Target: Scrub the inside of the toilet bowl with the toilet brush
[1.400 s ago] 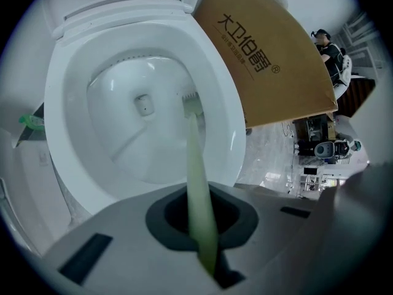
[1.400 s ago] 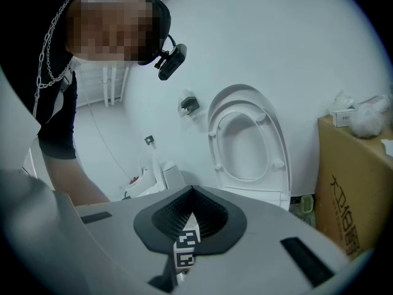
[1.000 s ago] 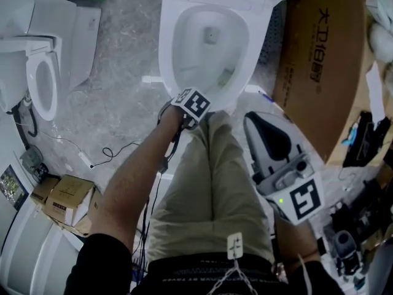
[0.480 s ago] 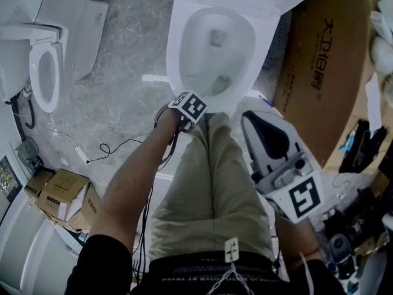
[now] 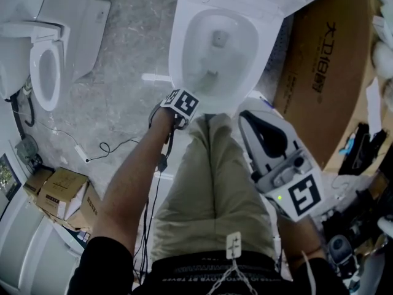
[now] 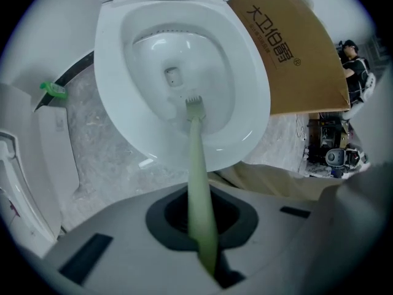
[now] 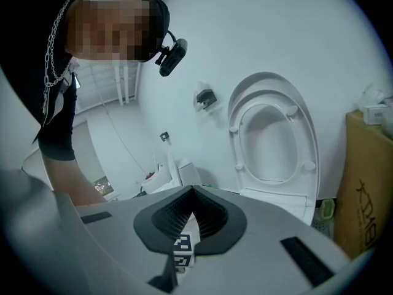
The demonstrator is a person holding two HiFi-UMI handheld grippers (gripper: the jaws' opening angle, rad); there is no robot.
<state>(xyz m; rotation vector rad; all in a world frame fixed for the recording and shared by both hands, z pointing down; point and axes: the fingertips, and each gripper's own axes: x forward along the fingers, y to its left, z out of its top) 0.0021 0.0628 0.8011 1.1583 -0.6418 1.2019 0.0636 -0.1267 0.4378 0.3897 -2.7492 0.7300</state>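
The white toilet bowl (image 5: 178, 48) stands open ahead of my knees. My left gripper (image 5: 182, 103) hovers at its near rim, shut on the pale green handle of the toilet brush (image 6: 198, 183). The brush head (image 6: 194, 103) rests against the inner near wall of the bowl (image 6: 110, 72), just below the drain hole (image 6: 172, 75); it also shows as a faint brush head (image 5: 207, 78) in the head view. My right gripper (image 5: 253, 118) is held beside my right thigh, pointing up and forward. My right gripper (image 7: 191, 217) has its jaws together with nothing between them.
A large cardboard box (image 5: 325, 72) stands right of the toilet. A second toilet (image 5: 43, 60) sits far left, with small cartons (image 5: 61, 201) and a cable (image 5: 104, 149) on the floor. My legs (image 5: 209, 183) stand just before the bowl. The raised seat (image 7: 270, 134) leans back.
The brush head has swept left across the near side of the bowl, and my left gripper has shifted slightly left with it. The right gripper has barely moved.
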